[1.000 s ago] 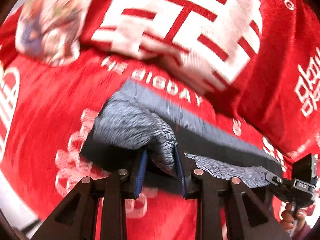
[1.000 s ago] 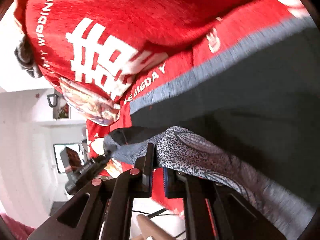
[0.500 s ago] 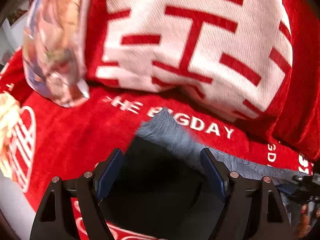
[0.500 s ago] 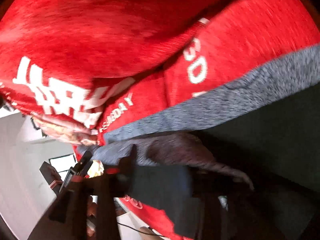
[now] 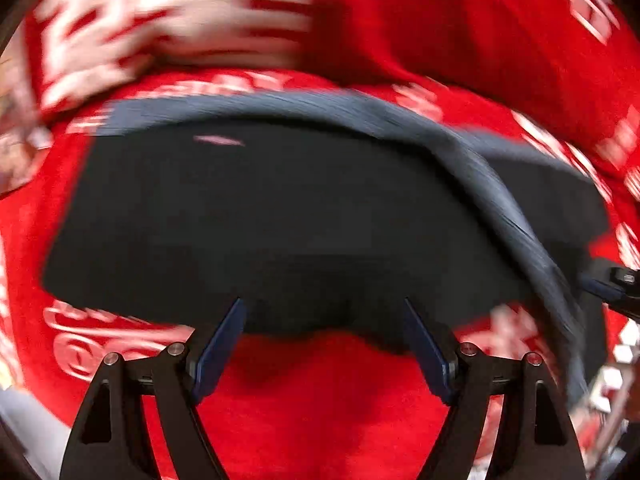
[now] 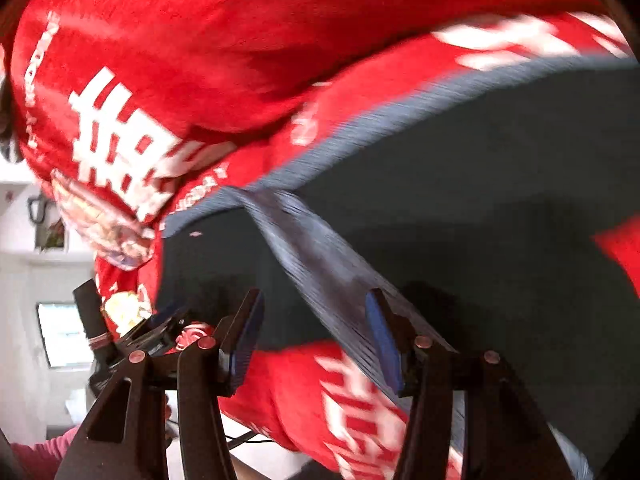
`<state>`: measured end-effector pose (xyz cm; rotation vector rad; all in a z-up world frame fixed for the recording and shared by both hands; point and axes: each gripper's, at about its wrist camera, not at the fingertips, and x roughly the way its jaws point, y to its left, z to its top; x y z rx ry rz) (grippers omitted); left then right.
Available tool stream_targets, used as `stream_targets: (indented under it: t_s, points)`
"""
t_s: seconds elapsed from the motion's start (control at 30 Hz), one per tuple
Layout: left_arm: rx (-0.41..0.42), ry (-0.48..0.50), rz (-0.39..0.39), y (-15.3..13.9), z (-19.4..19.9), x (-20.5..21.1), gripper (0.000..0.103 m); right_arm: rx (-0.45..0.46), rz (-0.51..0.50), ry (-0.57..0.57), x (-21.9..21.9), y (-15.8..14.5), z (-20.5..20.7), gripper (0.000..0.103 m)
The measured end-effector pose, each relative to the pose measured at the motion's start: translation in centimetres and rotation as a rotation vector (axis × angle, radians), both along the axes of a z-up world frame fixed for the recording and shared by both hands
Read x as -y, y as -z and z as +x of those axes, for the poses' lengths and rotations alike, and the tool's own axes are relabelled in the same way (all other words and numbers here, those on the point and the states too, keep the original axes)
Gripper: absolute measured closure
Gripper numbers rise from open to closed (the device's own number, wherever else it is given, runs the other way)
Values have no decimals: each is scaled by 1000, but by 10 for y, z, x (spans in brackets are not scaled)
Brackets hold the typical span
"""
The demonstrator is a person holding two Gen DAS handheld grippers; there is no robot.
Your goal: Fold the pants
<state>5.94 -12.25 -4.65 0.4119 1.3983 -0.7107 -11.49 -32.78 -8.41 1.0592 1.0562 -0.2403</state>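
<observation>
The dark pants (image 5: pixel 280 220) lie folded on the red bedspread (image 5: pixel 320 392), with a grey heathered waistband (image 5: pixel 504 200) running across them. My left gripper (image 5: pixel 324 312) is open and empty just at the pants' near edge. In the right wrist view the pants (image 6: pixel 460 208) fill the right half, with the grey band (image 6: pixel 320 264) running diagonally. My right gripper (image 6: pixel 314 304) is open and empty above the pants' near edge. The right gripper shows at the right edge of the left view (image 5: pixel 612 284). Both views are motion-blurred.
A red pillow with large white characters (image 5: pixel 168 20) lies beyond the pants; it also shows in the right view (image 6: pixel 132 132). A patterned cushion (image 6: pixel 104 228) sits beside it. The bed edge, white room wall and a window (image 6: pixel 64 332) show at left.
Both grippers were shut on the grey waistband a second ago. They have opened, let go of the pants and pulled back; the pants now lie flat folded.
</observation>
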Motion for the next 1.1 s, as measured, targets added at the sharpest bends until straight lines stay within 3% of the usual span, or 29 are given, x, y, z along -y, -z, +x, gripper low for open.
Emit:
stream_targets:
  t_s: [0.23, 0.5, 0.7, 0.93, 0.97, 1.0, 1.03, 1.07, 1.1]
  points:
    - [-135, 197, -57, 7, -90, 87, 22, -136, -13, 262, 6, 11, -164, 46]
    - [-164, 342, -3, 29, -155, 143, 22, -223, 37, 557, -2, 42, -315, 46]
    - [-200, 334, 10, 30, -158, 161, 22, -170, 147, 626, -9, 77, -344, 46]
    - [-228, 333, 9, 37, -158, 166, 22, 5, 269, 641, -9, 97, -351, 45]
    - [-230, 334, 6, 36, -157, 166, 25, 13, 283, 652, -8, 100, -352, 49]
    - [-241, 336, -5, 35, -157, 167, 39, 10, 298, 660, -7, 101, -353, 76]
    - [-256, 344, -16, 32, -154, 164, 48, 21, 317, 664, -6, 101, -355, 85]
    - [-283, 354, -27, 32, -156, 166, 66, 66, 348, 674, -5, 99, -357, 86]
    - [-318, 362, -37, 31, -157, 170, 74, 77, 341, 673, -3, 90, -358, 87]
